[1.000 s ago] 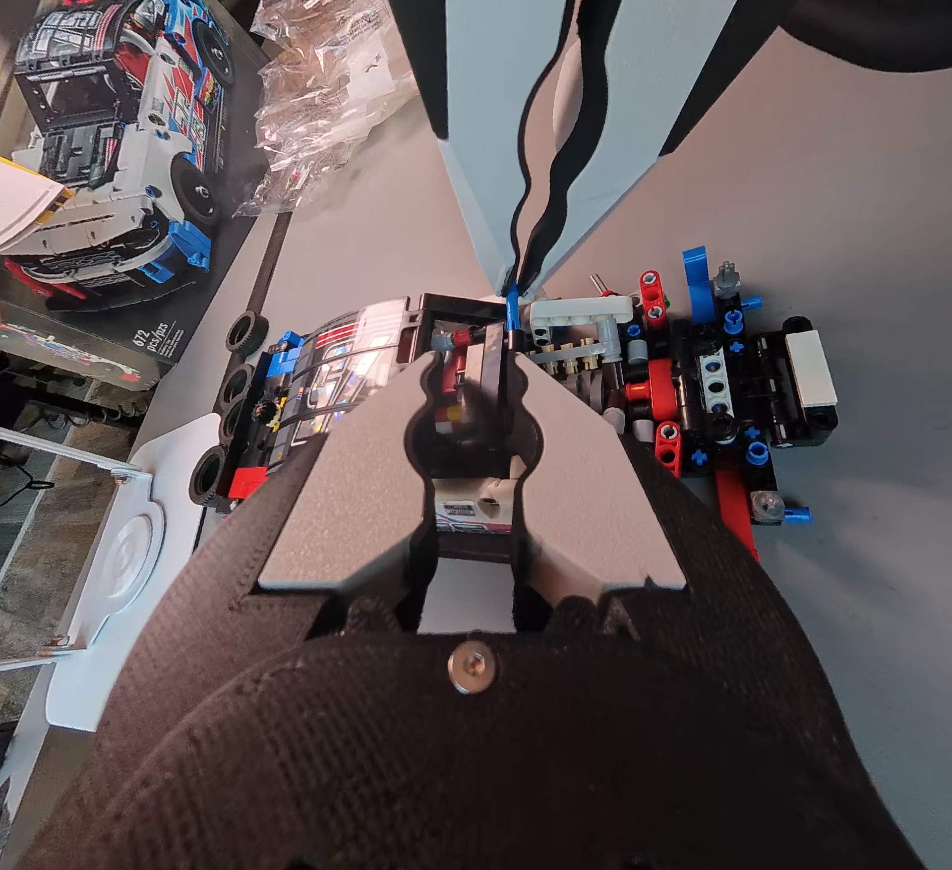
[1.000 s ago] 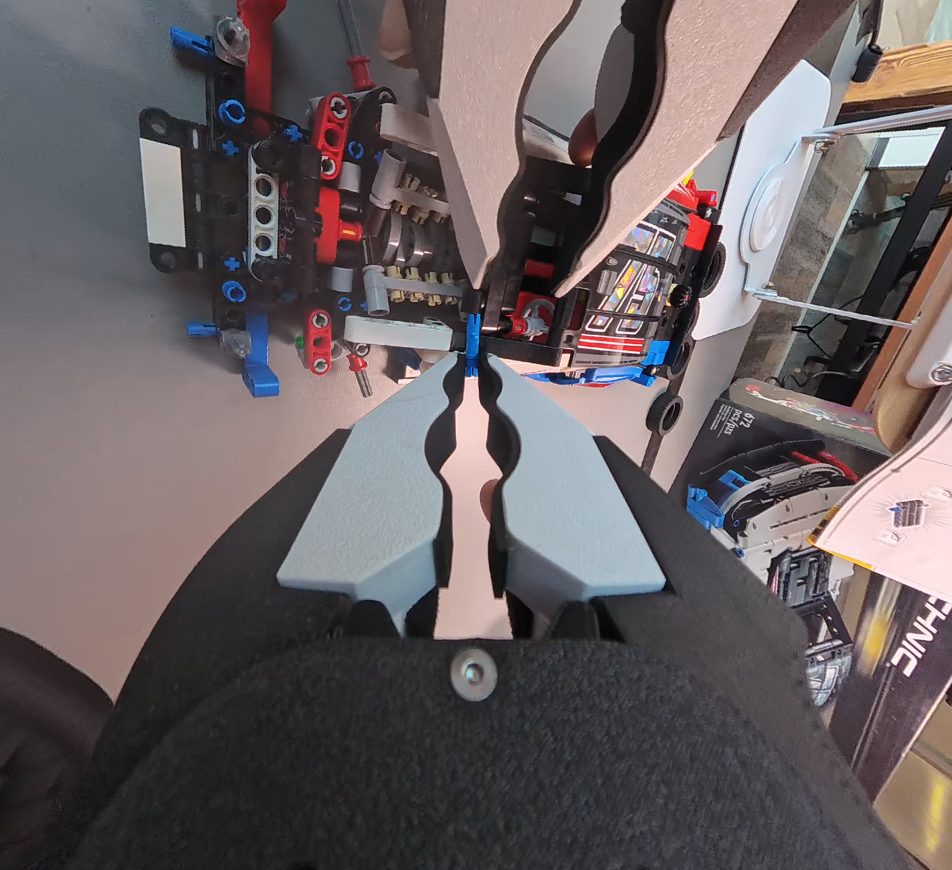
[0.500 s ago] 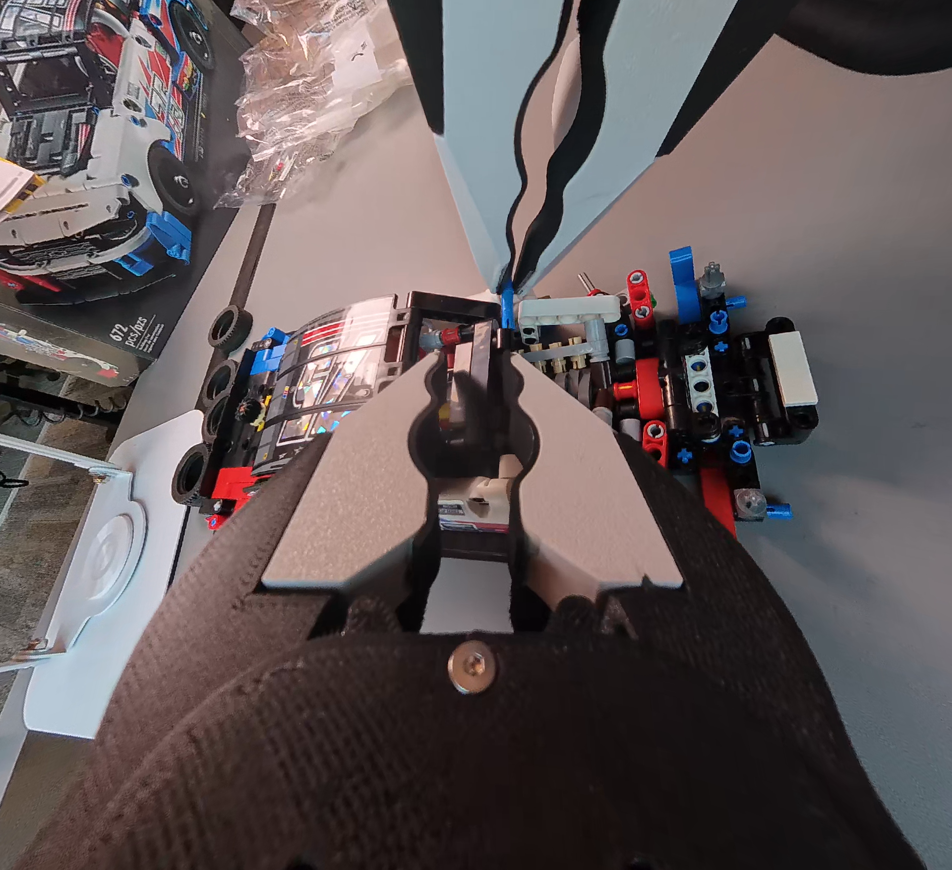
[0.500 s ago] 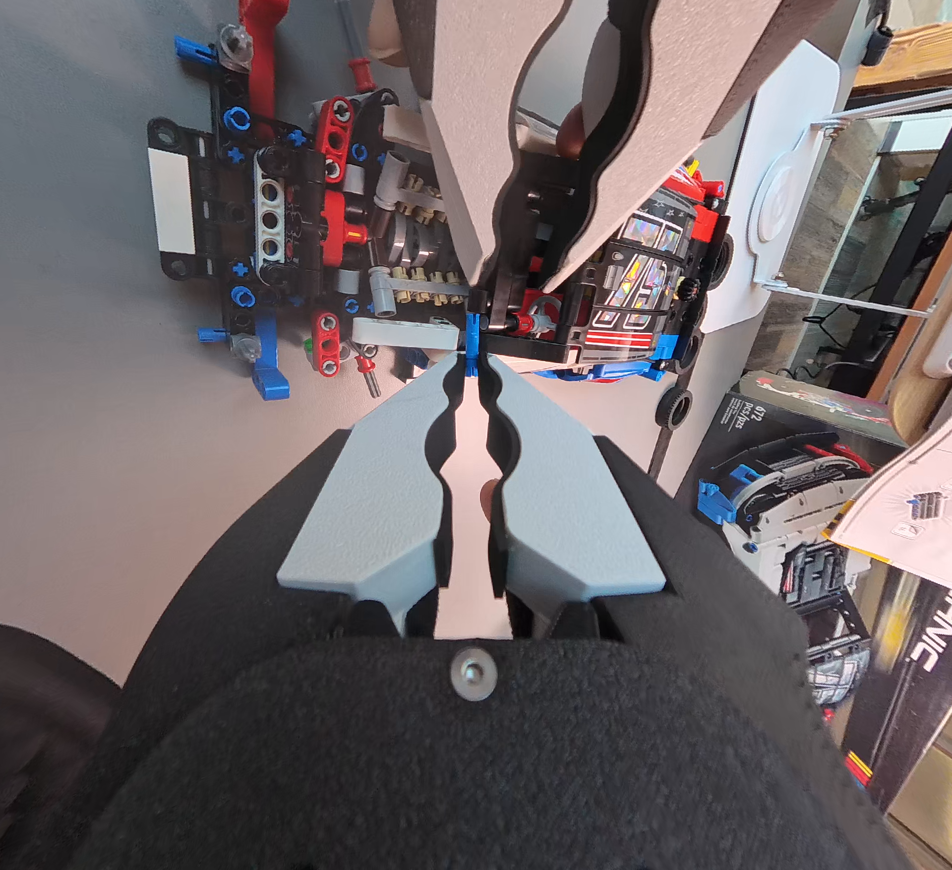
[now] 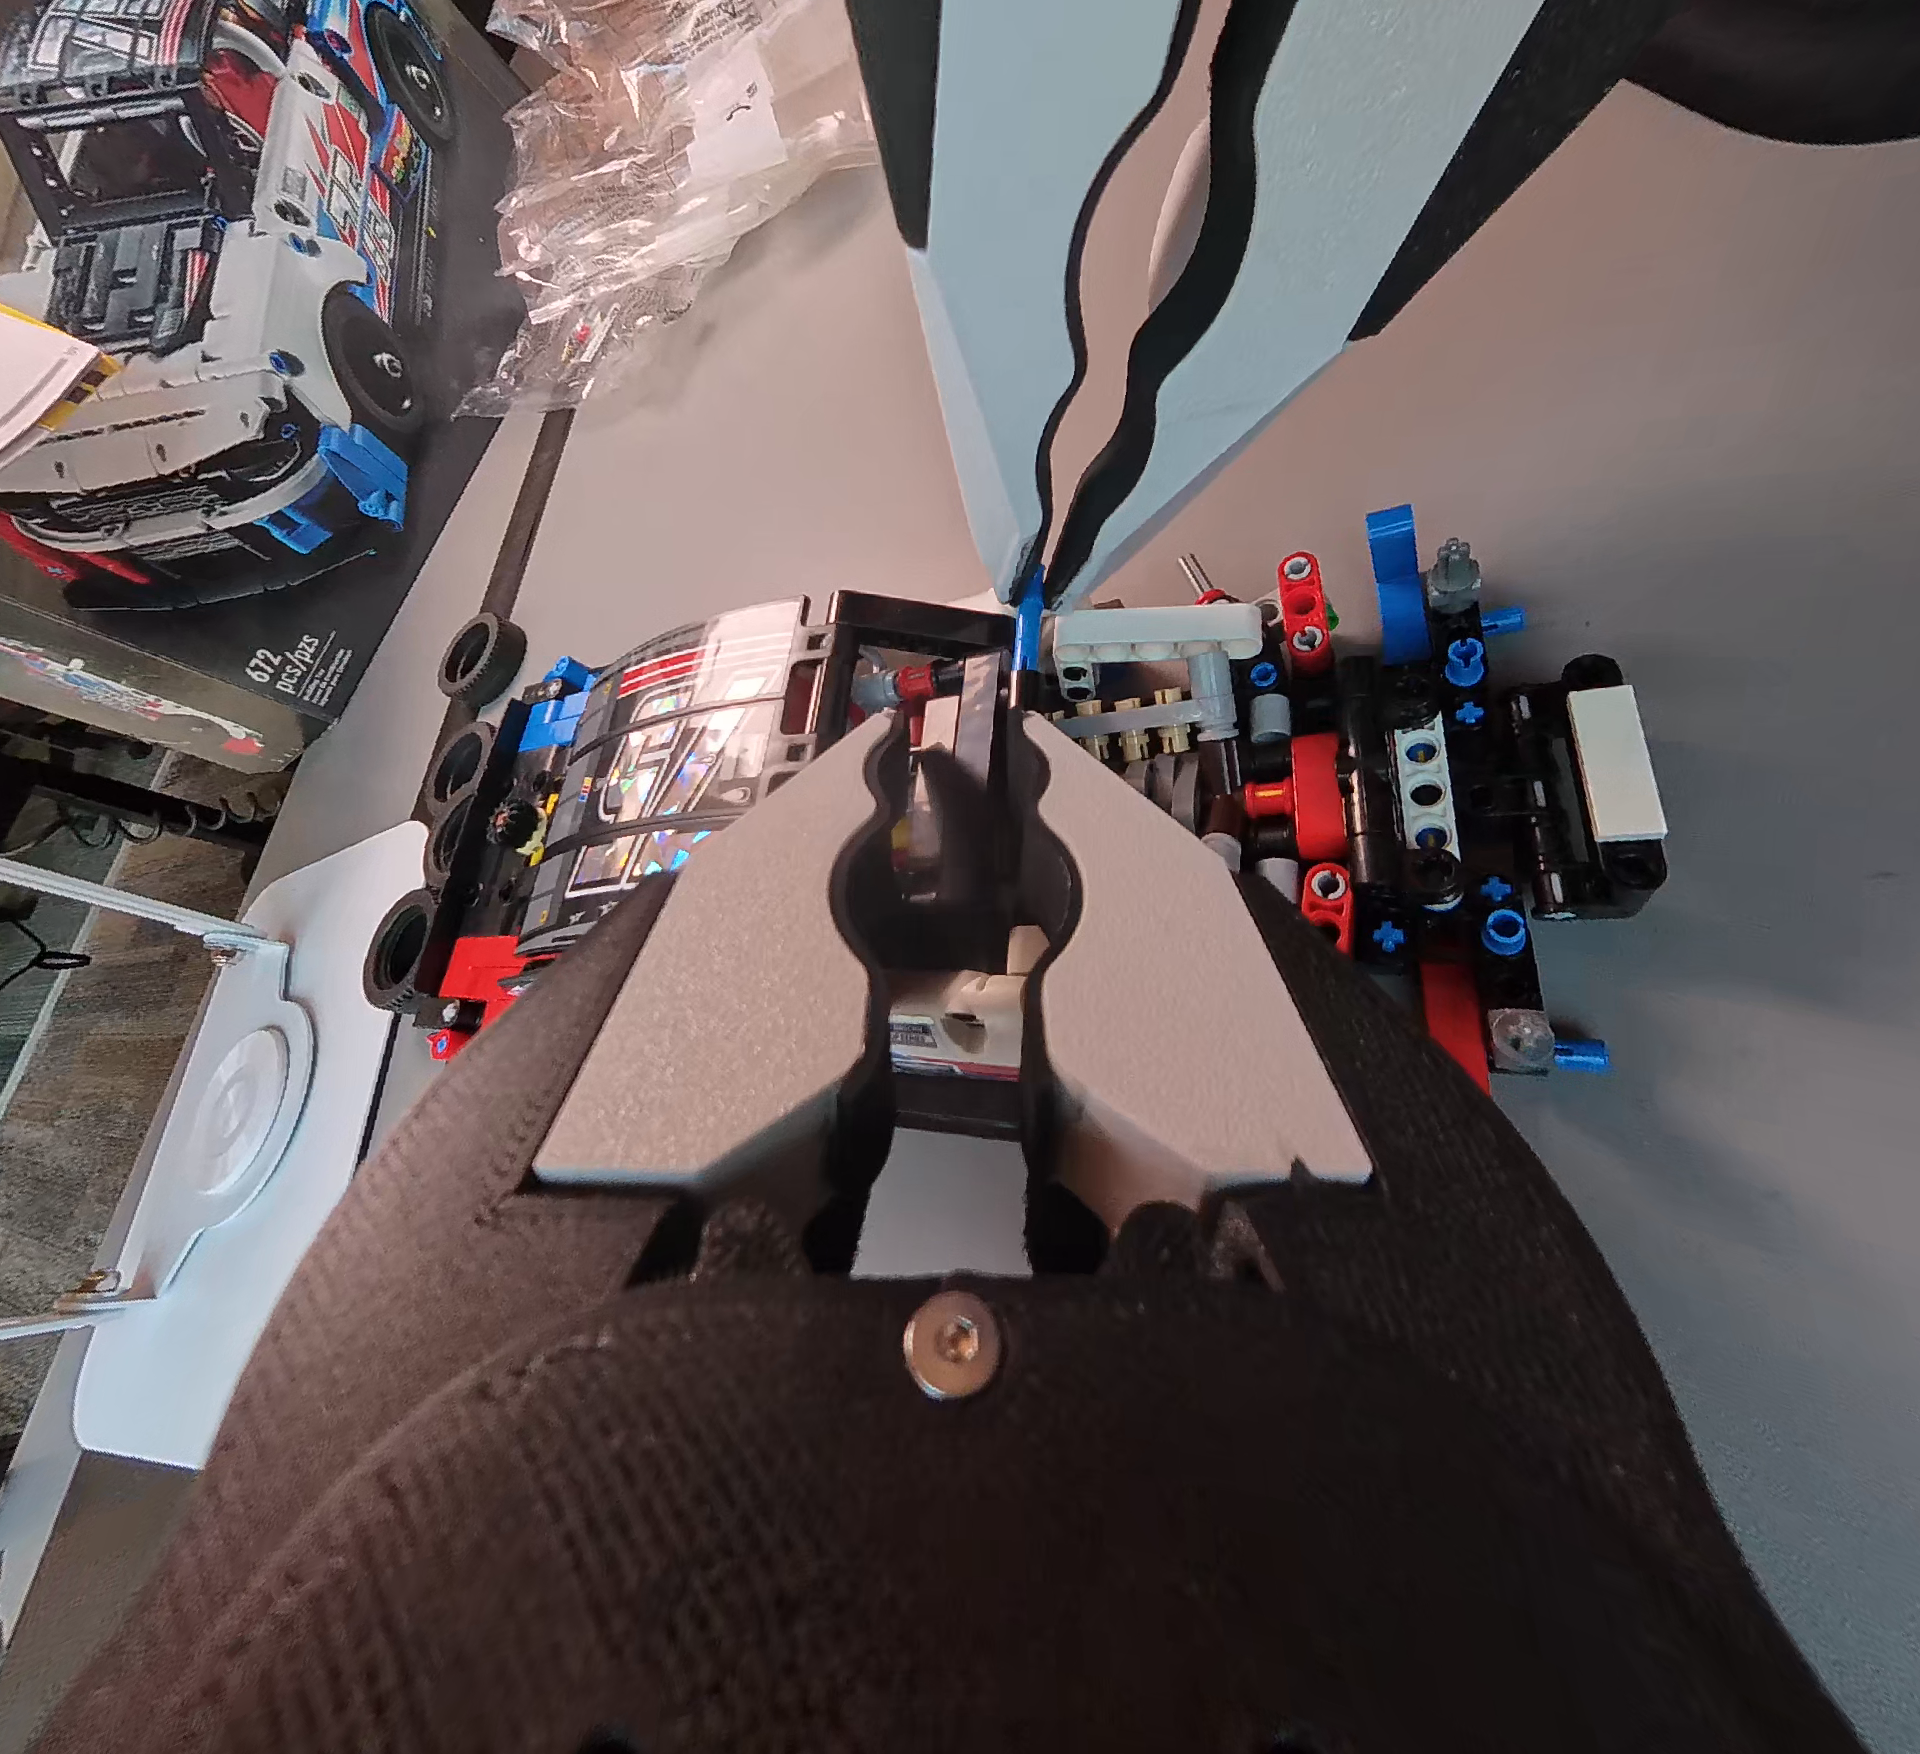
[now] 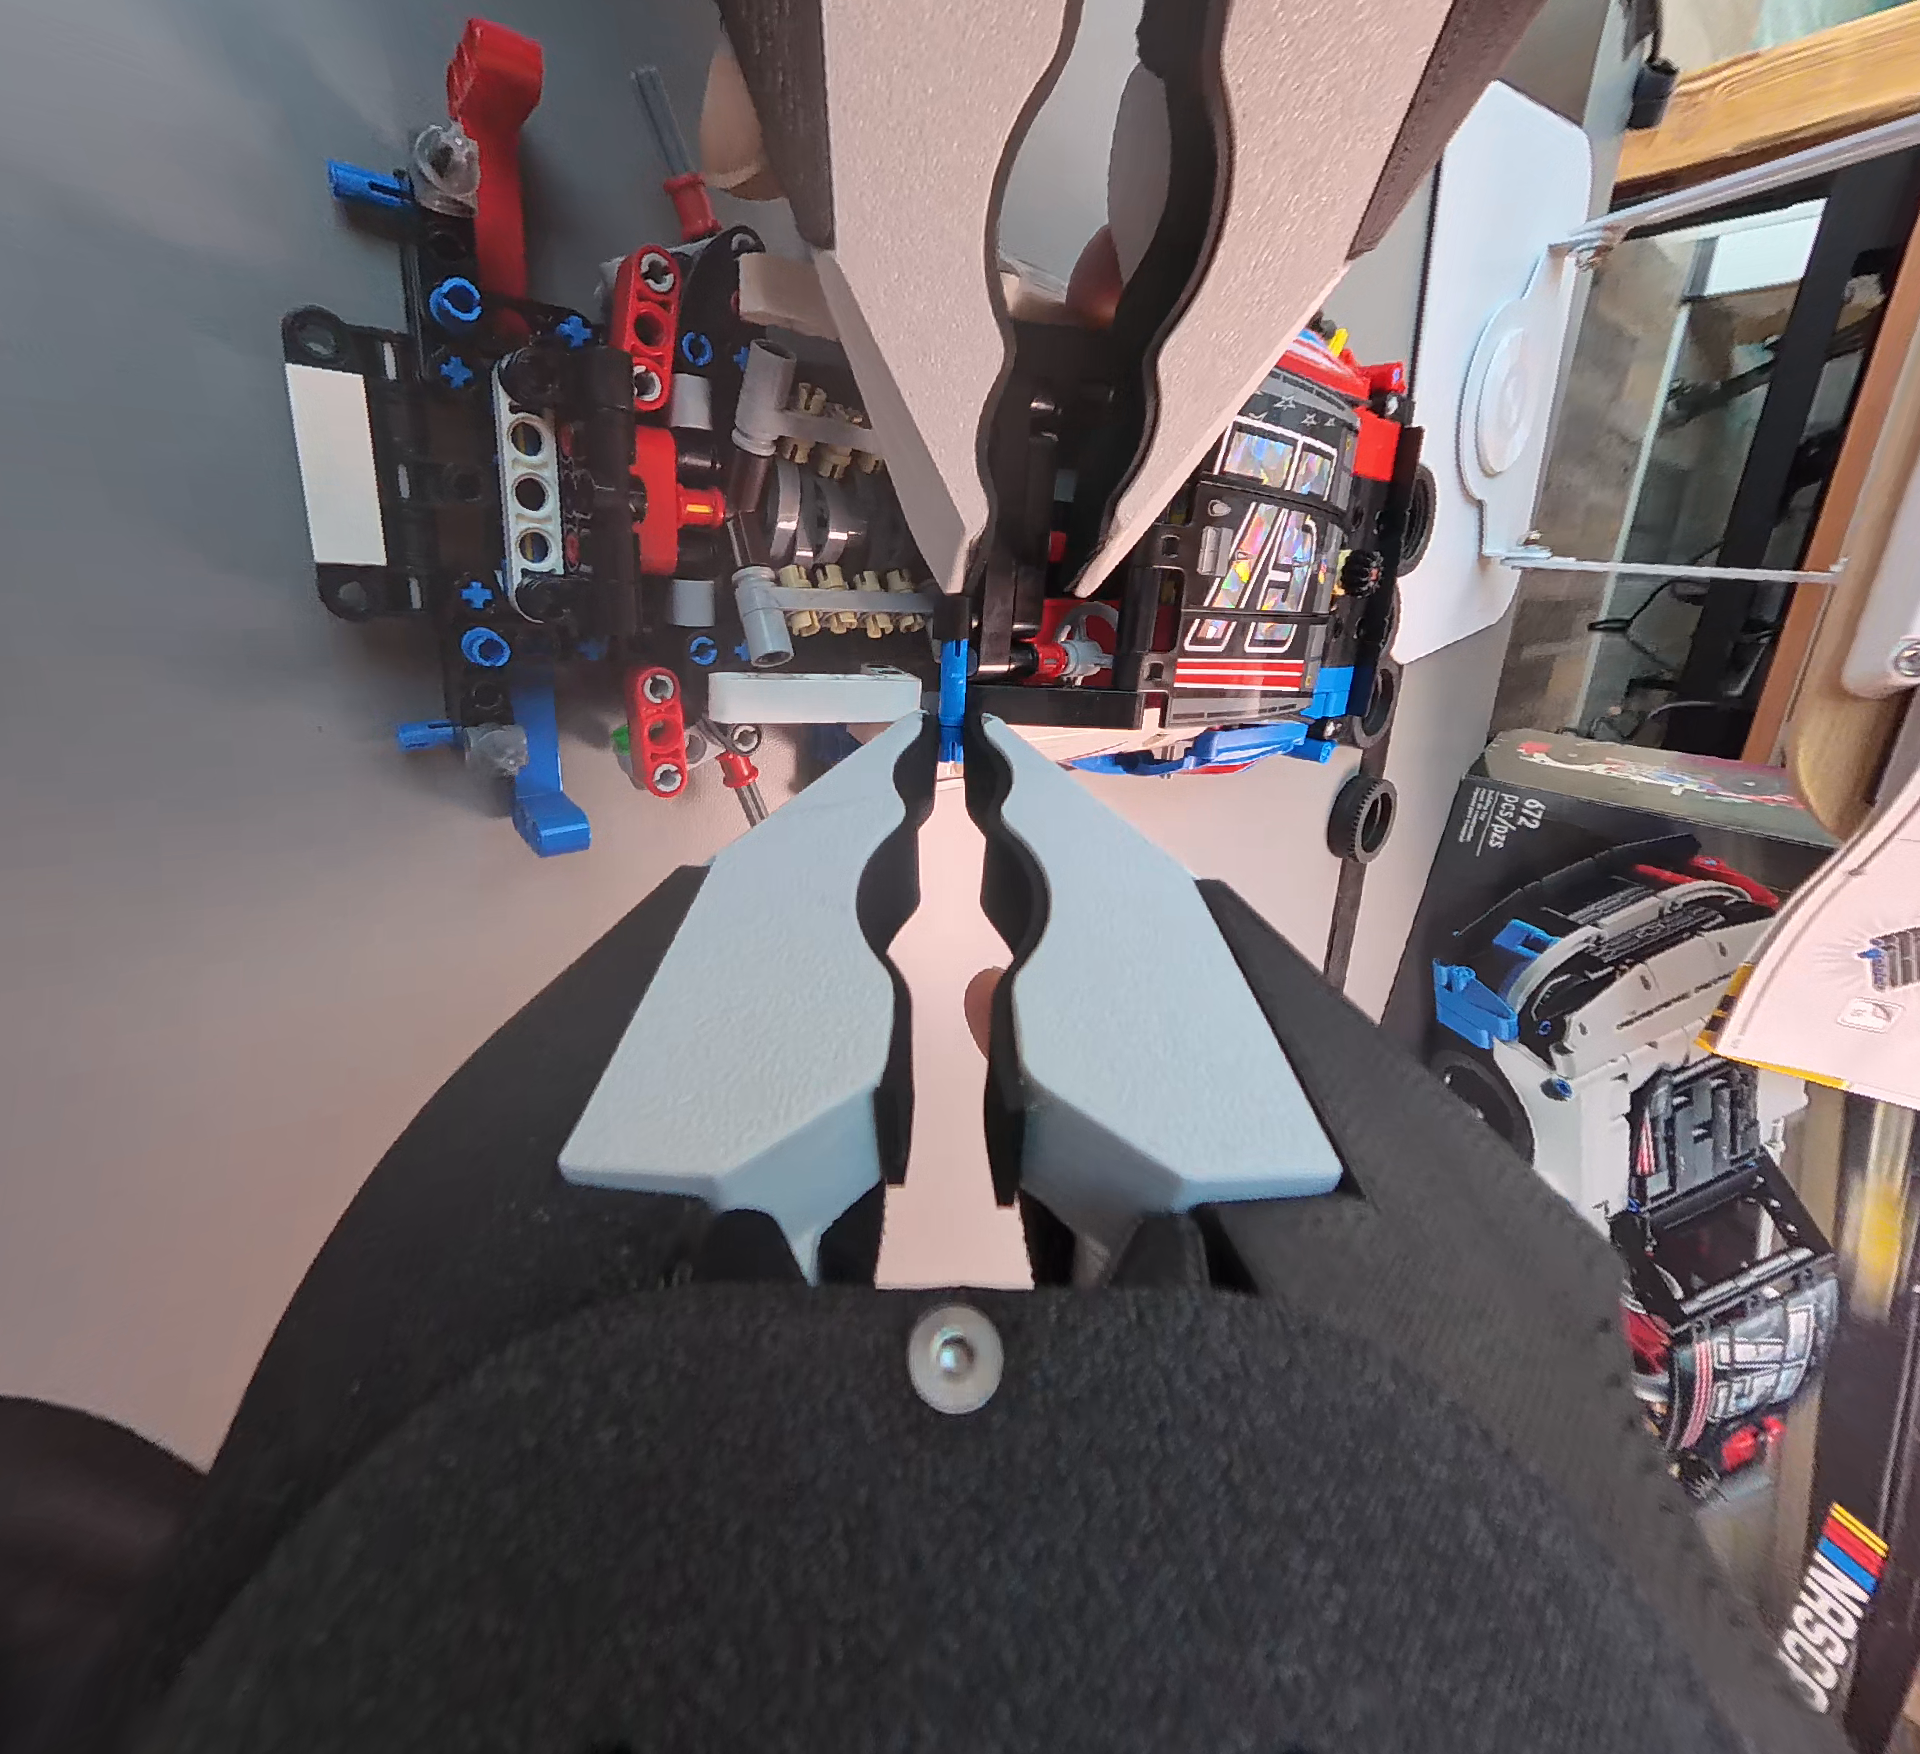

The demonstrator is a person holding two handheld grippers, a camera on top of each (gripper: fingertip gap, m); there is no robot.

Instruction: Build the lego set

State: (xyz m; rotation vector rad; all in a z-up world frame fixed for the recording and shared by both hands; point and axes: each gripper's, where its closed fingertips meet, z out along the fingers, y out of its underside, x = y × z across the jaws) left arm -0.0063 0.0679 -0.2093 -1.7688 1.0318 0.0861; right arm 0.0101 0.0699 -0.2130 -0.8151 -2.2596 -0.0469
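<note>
Left wrist view, near to far. The left gripper point(image 5: 951, 738) occupied the lower half of the frame, its jaws closed on a black panel point(image 5: 971, 748) of the car model point(image 5: 1039, 769), gripped at the model's middle. The model lay flat on the grey tabletop point(image 5: 1714, 561), running from 9 o'clock to 3 o'clock across the frame centre. Its bodywork end with the foil-stickered hood point(image 5: 665, 748) was at 9 o'clock; the open chassis point(image 5: 1403, 769) with red, blue and white beams was at 3 o'clock. Loose black tyres point(image 5: 478, 660) stood just beside the hood end. At 12 o'clock the right gripper point(image 5: 1034, 572) came down from the top edge, its tips meeting on a blue pin point(image 5: 1029, 603) at the model's far edge. Clear plastic bags point(image 5: 665, 104) lay at 11 o'clock, and the set box point(image 5: 208, 250) at 10 o'clock.

Right wrist view, near to far. The right gripper point(image 6: 951, 728) had its jaws nearly together, pinching the blue pin point(image 6: 953, 681), which was seated in the model's near edge beside a white beam point(image 6: 816, 696). The model point(image 6: 831, 509) lay beyond, chassis toward 9 o'clock. The left gripper point(image 6: 1023, 561) reached in from 12 o'clock, clamped on the model's black frame. A white plate point(image 6: 1496, 374) lay at 2 o'clock and the box point(image 6: 1610, 1029) at 4 o'clock.
</note>
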